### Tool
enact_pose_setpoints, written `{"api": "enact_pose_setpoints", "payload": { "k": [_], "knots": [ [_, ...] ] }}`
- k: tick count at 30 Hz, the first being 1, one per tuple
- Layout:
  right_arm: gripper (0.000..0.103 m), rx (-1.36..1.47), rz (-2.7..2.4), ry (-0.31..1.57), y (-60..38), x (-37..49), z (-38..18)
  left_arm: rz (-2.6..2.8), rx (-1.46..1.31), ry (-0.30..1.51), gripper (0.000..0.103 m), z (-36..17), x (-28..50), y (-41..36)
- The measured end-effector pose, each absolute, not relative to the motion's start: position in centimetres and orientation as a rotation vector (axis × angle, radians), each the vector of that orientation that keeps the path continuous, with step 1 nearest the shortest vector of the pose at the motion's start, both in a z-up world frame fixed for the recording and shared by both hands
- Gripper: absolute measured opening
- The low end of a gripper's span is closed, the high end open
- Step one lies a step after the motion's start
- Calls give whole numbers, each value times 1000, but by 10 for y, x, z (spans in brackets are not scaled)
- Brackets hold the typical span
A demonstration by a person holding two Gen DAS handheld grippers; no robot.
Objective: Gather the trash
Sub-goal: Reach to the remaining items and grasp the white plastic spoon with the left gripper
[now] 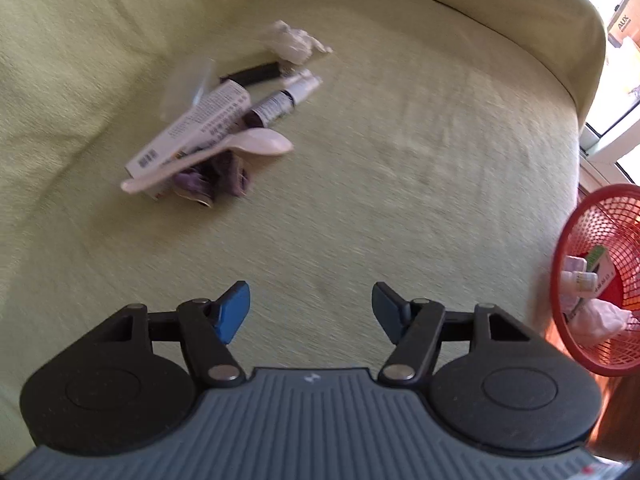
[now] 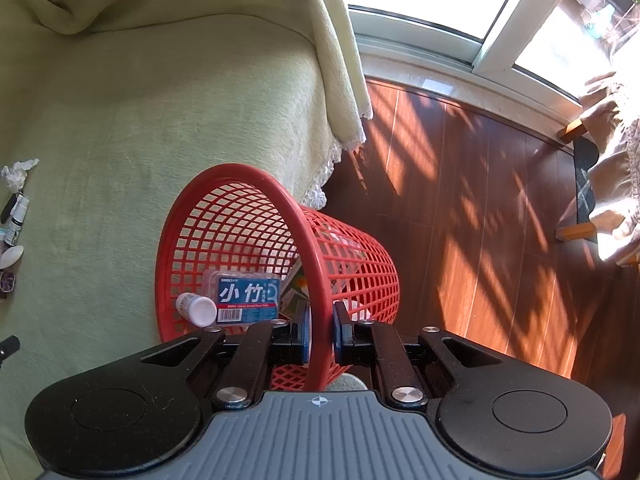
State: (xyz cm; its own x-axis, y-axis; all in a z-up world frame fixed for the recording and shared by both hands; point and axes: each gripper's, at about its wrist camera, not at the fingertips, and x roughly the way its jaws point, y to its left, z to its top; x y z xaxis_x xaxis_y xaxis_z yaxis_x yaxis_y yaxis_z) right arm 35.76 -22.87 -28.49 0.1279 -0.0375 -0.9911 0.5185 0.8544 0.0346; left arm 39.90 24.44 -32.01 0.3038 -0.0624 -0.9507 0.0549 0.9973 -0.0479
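Red plastic lattice forms the round waste basket [image 2: 280,240], whose smooth rim is pinched between the two blue-padded fingers of the right gripper [image 2: 320,332]; the basket tilts forward from that gripper, beside the pale green, nubbly woven cover [image 2: 120,120] of a cushioned seat. Inside it, just ahead of the right fingers, lie a clear flat box with a blue printed label [image 2: 246,296] and a small white capped bottle [image 2: 196,308]. The right wrist view alone shows the glossy brown plank floor [image 2: 460,200] streaked with sunlight, and the lace-edged hem of the cover. The left gripper [image 1: 311,312] hangs over the cover with its blue pads spread wide and nothing between them. Well ahead of it and to its left, a blurred heap of litter: a long white printed carton [image 1: 196,128], a white plastic spoon [image 1: 224,152] laid across it, a crumpled purple wrapper [image 1: 216,184], a dark spray bottle with a white cap [image 1: 280,104] and a crushed white tissue [image 1: 296,40]. The basket appears at the far right of this view.
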Motion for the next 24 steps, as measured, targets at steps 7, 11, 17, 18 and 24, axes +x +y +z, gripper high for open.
{"api": "enact_pose_setpoints", "payload": {
  "k": [7,11,17,18,24],
  "knots": [
    [8,409,-430,1403,-226,359,-285,-30,106,1172,58,-313,442,289],
    [8,402,-441,1405,-223,360,-285,-56,150,1159,48,-319,461,299],
    [8,398,-456,1408,-222,361,-286,-169,240,1158,39,-333,483,284],
    [8,398,-458,1409,-221,362,-286,-177,253,1158,39,-335,487,280],
    [8,395,-462,1412,-221,364,-287,-205,309,1211,26,-356,509,273]
  ]
}}
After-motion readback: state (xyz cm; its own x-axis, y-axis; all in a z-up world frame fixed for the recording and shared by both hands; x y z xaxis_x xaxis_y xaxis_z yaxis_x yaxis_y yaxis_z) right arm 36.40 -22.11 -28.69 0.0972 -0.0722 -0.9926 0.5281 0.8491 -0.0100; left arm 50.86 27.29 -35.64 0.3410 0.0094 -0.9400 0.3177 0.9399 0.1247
